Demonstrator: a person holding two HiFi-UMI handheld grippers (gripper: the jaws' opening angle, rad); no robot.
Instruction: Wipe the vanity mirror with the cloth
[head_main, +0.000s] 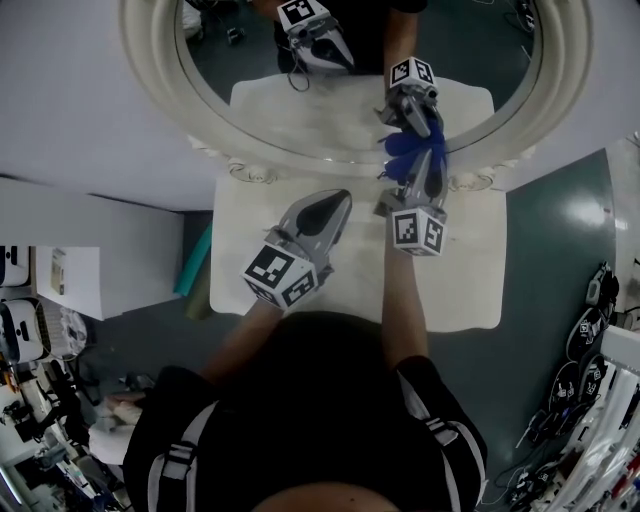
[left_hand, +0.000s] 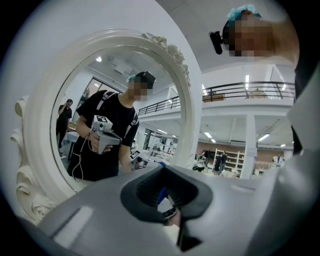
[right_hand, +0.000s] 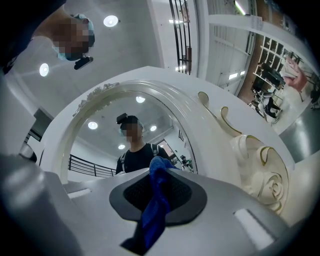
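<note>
Nearest us, the left tool (head_main: 333, 203) hovers over the white table (head_main: 455, 290), its jaws drawn together on nothing. It sits low and to one side, I'd say so that it's clear of the wiping path. Just beside it the right tool (head_main: 425, 172) reaches further forward, jaws clamped on the blue cloth (right_hand: 154, 200). A fold pokes out past the tips, so fabric rather than plastic meets the glass. And there's the cloth at the lower edge of the vanity mirror (head_main: 150, 60), seeming to touch its own reflection. Contact looks made, low on the glass and a little right of centre. The mirror stands at the table's far edge, with most of its glass unwiped by my reckoning.
</note>
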